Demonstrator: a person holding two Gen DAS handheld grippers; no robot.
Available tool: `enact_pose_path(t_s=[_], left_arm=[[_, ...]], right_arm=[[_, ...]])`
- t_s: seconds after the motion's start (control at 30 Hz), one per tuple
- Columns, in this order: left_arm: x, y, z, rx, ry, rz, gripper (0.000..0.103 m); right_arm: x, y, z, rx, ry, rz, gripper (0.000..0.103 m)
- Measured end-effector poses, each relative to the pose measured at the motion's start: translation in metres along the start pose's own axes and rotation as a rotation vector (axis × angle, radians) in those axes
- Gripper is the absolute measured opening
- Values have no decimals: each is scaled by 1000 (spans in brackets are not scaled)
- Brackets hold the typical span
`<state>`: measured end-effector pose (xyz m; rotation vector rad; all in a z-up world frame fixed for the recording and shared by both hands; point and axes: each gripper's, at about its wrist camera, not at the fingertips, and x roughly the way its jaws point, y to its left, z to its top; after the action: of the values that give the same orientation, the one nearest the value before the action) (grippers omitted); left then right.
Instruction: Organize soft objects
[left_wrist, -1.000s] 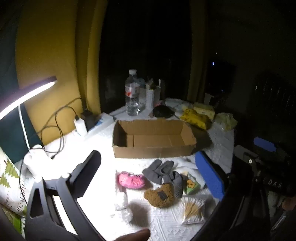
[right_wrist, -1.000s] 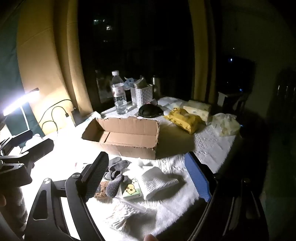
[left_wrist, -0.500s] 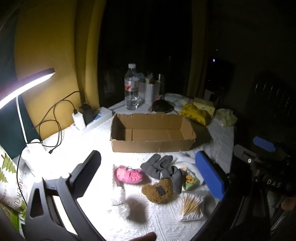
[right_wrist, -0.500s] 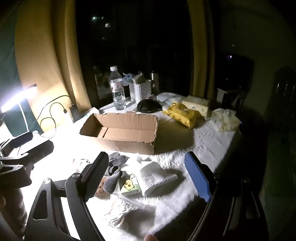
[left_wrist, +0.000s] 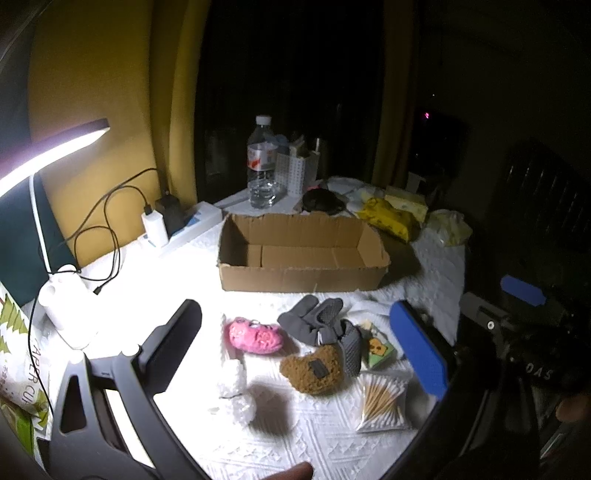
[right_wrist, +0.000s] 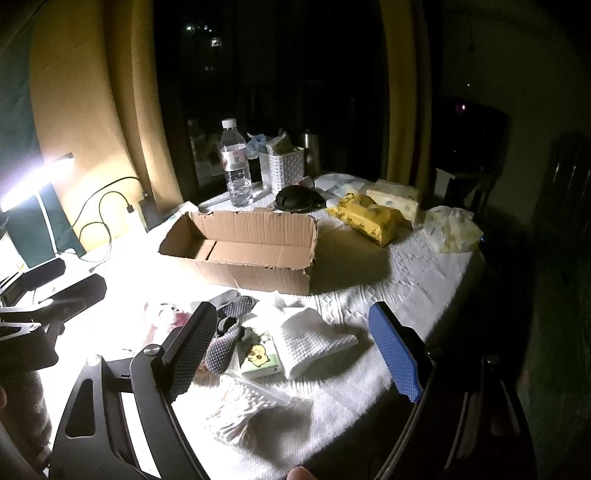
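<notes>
Left wrist view: looks forward and down across the white-clothed table (left_wrist: 325, 435) from its near, lamp-side edge, between the spread fingers of the left gripper (left_wrist: 299, 354) at lower left and lower right of the frame. The cardboard box (left_wrist: 303, 273) sits at centre, broadside on.

Right wrist view: looks from the near edge further right, facing forward and leftward between the spread fingers of the right gripper (right_wrist: 303, 358); the box (right_wrist: 243, 258) appears left of centre, corner-on.

Both views share the box, the water bottle (left_wrist: 261, 166) (right_wrist: 235, 166) beyond it, and the grey socks (left_wrist: 317, 325) (right_wrist: 225, 339) in front.
</notes>
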<state>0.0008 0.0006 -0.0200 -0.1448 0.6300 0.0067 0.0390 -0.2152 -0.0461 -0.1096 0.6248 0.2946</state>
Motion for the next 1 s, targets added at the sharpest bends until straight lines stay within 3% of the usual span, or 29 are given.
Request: enact_pose_path(t_s=[1.0], left_arm=[[-4,-3,-7,1,11,-3,102]], right_arm=[[0,4,-3,-6,11,4,87]])
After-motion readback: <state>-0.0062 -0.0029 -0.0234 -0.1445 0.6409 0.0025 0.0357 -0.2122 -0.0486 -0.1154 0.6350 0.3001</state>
